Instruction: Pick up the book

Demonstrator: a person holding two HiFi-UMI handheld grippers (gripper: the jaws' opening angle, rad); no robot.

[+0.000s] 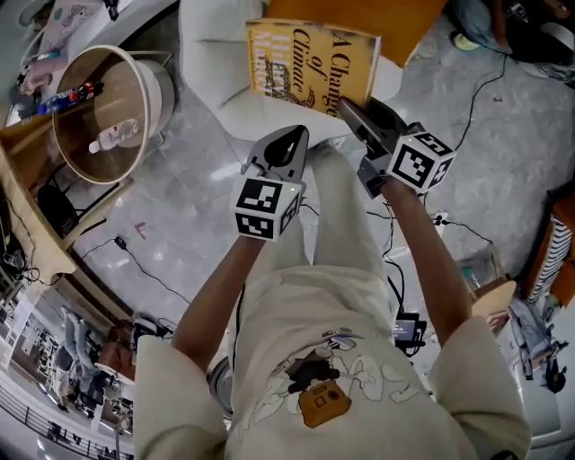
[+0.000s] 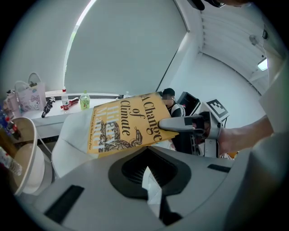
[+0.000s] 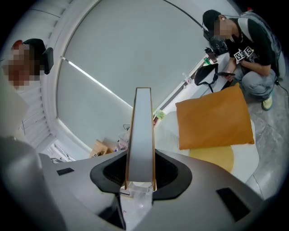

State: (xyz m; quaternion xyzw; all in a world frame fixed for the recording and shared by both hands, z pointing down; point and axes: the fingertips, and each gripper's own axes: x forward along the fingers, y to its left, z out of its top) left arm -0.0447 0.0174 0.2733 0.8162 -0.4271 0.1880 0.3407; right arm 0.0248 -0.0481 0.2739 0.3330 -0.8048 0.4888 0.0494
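Note:
A yellow book (image 1: 310, 63) titled "A Change of Climate" hangs in the air above a white seat. My right gripper (image 1: 357, 115) is shut on the book's near corner. In the right gripper view the book's page edge (image 3: 142, 131) stands upright between the jaws of my right gripper (image 3: 141, 179). The left gripper view shows the book's cover (image 2: 124, 126) and the right gripper (image 2: 180, 122) clamped on its right edge. My left gripper (image 1: 286, 144) floats just left of the right one, below the book, jaws together and holding nothing; it does not touch the book.
A white seat (image 1: 211, 54) with an orange cushion (image 1: 359, 18) lies beneath the book. At left a round wooden table (image 1: 67, 135) carries a bottle. Cables run across the grey floor (image 1: 180, 216). A person crouches at the far right (image 3: 246, 49).

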